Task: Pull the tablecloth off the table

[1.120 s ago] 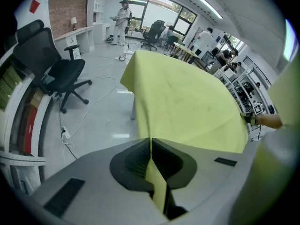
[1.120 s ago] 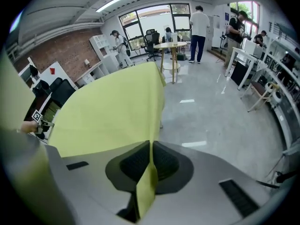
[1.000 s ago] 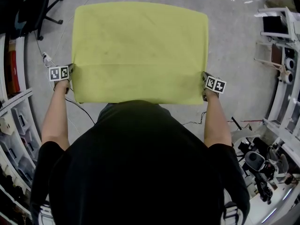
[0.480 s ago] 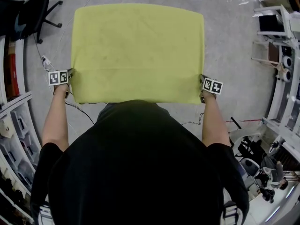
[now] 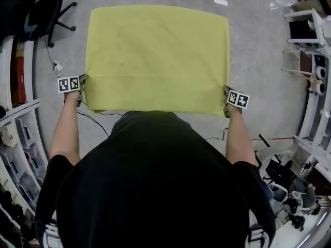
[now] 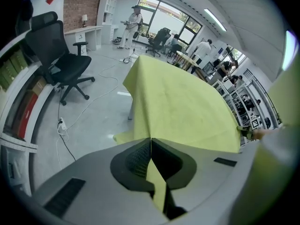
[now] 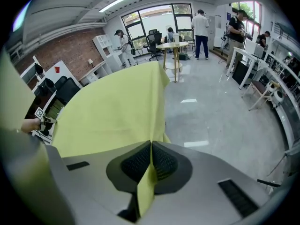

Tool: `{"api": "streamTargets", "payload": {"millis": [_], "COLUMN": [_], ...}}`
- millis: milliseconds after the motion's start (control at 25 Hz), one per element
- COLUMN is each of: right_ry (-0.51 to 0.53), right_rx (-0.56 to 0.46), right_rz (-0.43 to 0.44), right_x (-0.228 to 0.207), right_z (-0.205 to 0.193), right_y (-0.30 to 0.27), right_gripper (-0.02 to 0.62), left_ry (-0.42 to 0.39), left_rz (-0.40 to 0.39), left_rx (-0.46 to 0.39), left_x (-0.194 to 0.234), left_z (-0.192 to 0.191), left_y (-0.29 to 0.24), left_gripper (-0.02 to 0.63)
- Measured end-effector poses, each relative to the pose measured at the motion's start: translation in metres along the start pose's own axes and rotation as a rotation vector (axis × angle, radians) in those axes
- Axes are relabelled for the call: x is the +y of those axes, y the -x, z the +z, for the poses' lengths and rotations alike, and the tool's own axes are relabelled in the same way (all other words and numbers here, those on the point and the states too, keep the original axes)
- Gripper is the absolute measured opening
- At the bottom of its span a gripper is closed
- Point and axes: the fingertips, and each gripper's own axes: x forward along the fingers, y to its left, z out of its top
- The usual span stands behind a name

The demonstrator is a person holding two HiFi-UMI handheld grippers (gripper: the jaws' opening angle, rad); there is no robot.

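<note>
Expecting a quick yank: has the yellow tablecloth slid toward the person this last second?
Cannot tell. The tablecloth has its far edge no farther from the white floor mark than before, but the head camera shifted too.

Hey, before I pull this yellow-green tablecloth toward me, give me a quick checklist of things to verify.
1. Left tongs shut on the tablecloth corner: ok.
2. Right tongs shut on the other near corner: ok.
3. Nothing standing on the tablecloth: ok.
4. Near edge stretched between both tongs: ok.
5. Far edge free of snags: cannot tell.
6. Floor cable away from the feet: cannot tell.
</note>
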Motion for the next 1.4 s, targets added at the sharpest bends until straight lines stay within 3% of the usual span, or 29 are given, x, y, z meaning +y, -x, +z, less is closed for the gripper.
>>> {"api": "streamTargets", "payload": {"millis": [880,1400], "right_ry": [0.054,0.044], "right_rx": [-0.023,-0.054], "right_rz": [0.175,0.127], "right_x": [-0.007,0.013], "right_z": [-0.051,-0.082], "right_y": [0.024,0.048], "right_gripper": [0.025,0.025], "left_ry": [0.063,0.099], "left_rz": [0.012,-0.084], "left_rx": [-0.136,-0.204], "left_x": [-0.082,-0.076], "left_z": [-0.034,-0.06], "left_y": [0.031,0.057], "left_gripper": [0.023,0.023]}}
